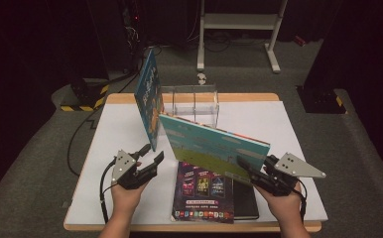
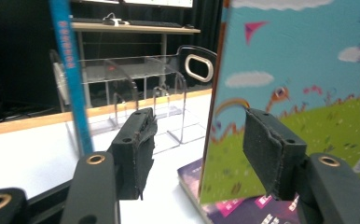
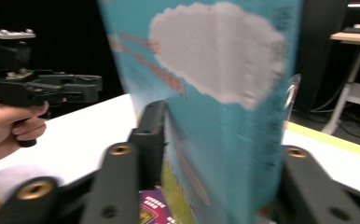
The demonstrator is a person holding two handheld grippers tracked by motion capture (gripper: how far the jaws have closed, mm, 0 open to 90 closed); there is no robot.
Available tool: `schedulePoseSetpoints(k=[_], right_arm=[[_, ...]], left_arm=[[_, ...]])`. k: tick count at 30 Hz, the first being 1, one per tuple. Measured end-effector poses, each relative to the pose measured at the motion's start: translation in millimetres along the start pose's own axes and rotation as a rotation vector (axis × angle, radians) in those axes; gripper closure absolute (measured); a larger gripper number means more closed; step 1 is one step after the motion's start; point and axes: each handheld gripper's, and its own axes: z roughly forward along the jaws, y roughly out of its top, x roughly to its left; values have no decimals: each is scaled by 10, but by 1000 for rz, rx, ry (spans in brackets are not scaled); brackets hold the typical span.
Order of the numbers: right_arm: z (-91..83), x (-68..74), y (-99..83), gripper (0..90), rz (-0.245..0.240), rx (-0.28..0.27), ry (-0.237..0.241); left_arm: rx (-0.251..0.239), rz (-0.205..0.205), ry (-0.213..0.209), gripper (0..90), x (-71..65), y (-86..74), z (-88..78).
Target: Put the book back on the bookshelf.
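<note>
Plainly, the right gripper (image 1: 249,171) has its jaws clamped on the picture book (image 1: 214,144) — raised, tilted above the desk (image 1: 110,134); the left gripper (image 1: 152,154) hangs empty, jaws apart.

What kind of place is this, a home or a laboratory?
Probably a laboratory or recording studio: black curtains surround the table, cables run over grey carpet, and a desk with a keyboard stands behind.

A clear acrylic rack (image 1: 192,105) stands at the far edge of the white counter (image 1: 284,124). A purple book (image 1: 203,191) lies flat near the front, over a black one (image 1: 245,201).
</note>
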Motion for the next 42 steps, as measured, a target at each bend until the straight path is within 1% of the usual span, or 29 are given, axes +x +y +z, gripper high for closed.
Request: schedulePoseSetpoints(k=[2, 3, 4, 5, 6, 7, 8, 9, 10, 12, 13, 14, 15, 20, 21, 23, 24, 26, 30, 35, 37, 42], right_arm=[[-5, 22, 0, 772, -20, 2, 19], [-5, 44, 4, 796, -26, 4, 42], [5, 93, 15, 790, -32, 10, 0], [13, 115, 34, 791, -35, 20, -22], [20, 111, 43, 800, -29, 23, -19], [35, 88, 46, 807, -1, 13, 10], [52, 93, 49, 807, -3, 5, 28], [74, 135, 66, 808, -28, 9, 24], [101, 184, 87, 808, -37, 10, 9], [169, 239, 119, 808, -48, 9, -4], [209, 251, 127, 808, -47, 9, -7], [254, 261, 132, 808, -44, 10, -10], [296, 267, 136, 808, -40, 11, -16], [477, 261, 151, 808, -14, -4, -41], [510, 260, 151, 808, -8, -7, -43], [573, 262, 150, 807, -5, -12, -51], [603, 269, 150, 807, -4, -13, -56], [659, 284, 154, 806, -7, -14, -66], [751, 329, 172, 805, -18, -9, -82], [857, 391, 195, 805, -43, 3, -92], [898, 413, 203, 804, -45, 10, -96], [935, 450, 224, 804, -50, 26, -95]], left_arm=[[1, -6, 11, 435, 35, 6, -17], [-3, -15, 14, 435, 41, 8, -19], [-4, -15, 16, 436, 47, 11, -21], [-6, -15, 16, 436, 47, 13, -22], [-8, -11, 16, 436, 49, 18, -26], [-9, -13, 16, 436, 48, 22, -29], [-11, -13, 16, 437, 49, 26, -32], [-10, -9, 15, 437, 53, 30, -37], [-8, -6, 15, 437, 59, 34, -42], [-13, -16, 16, 438, 66, 45, -48], [-13, -15, 15, 439, 73, 53, -57], [-17, -22, 13, 440, 74, 63, -63], [-13, -14, 13, 440, 87, 74, -76], [-22, -32, 23, 441, 135, 97, -100], [-20, -26, 25, 442, 149, 100, -105], [-30, -48, 25, 442, 148, 103, -104], [-32, -52, 26, 443, 149, 104, -104], [-25, -48, 25, 443, 156, 103, -109], [-25, -55, 22, 443, 149, 104, -111], [-23, -51, 16, 444, 137, 113, -119], [-18, -48, 13, 445, 131, 115, -123], [-13, -49, 0, 450, 90, 116, -121]])
